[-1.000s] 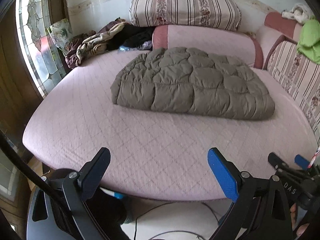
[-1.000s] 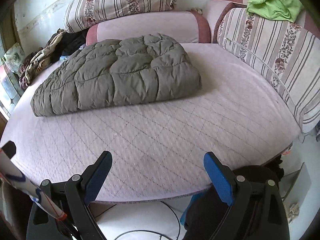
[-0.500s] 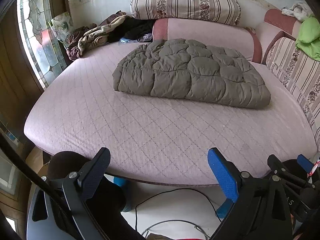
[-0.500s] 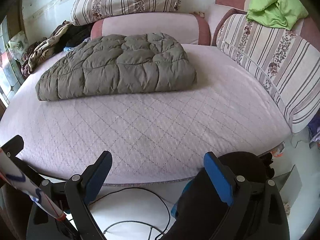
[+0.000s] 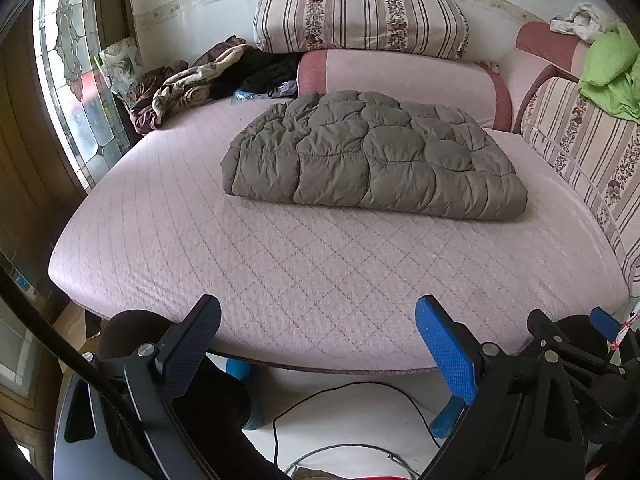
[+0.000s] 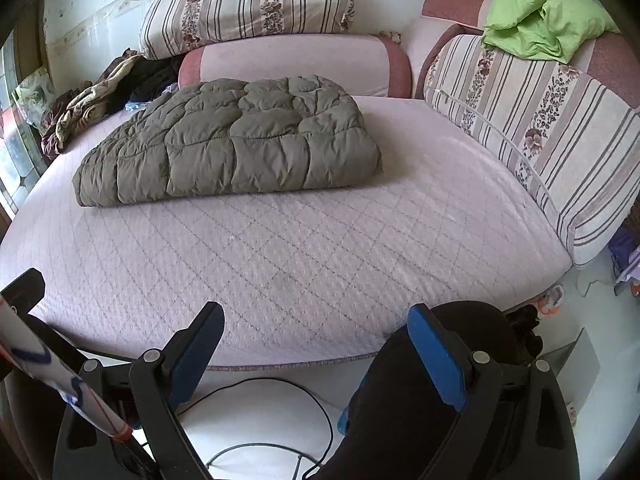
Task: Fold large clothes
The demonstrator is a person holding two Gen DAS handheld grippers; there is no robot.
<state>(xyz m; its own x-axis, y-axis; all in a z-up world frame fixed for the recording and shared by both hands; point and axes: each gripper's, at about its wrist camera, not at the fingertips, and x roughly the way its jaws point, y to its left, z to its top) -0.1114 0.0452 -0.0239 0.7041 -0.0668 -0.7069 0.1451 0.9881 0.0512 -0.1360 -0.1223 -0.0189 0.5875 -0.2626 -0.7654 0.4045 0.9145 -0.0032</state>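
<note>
A grey-olive quilted jacket (image 5: 372, 156) lies folded into a flat bundle on the pink quilted bed (image 5: 280, 264), toward its far side; it also shows in the right wrist view (image 6: 232, 148). My left gripper (image 5: 318, 336) is open and empty, held back past the bed's near edge, far from the jacket. My right gripper (image 6: 314, 340) is open and empty too, also off the near edge. The right gripper's body shows at the left wrist view's right edge (image 5: 576, 356).
Striped pillows (image 5: 360, 16) and a pink bolster (image 5: 400, 80) line the headboard. A heap of clothes (image 5: 192, 80) sits at the far left by a stained-glass window (image 5: 68, 92). A green garment (image 6: 536, 24) lies on the striped cushion at right. Cables cross the floor (image 6: 256, 412).
Both grippers have pulled back and away from the bed; the near edge and the floor now show. The jacket has not moved. Both grippers stay open.
</note>
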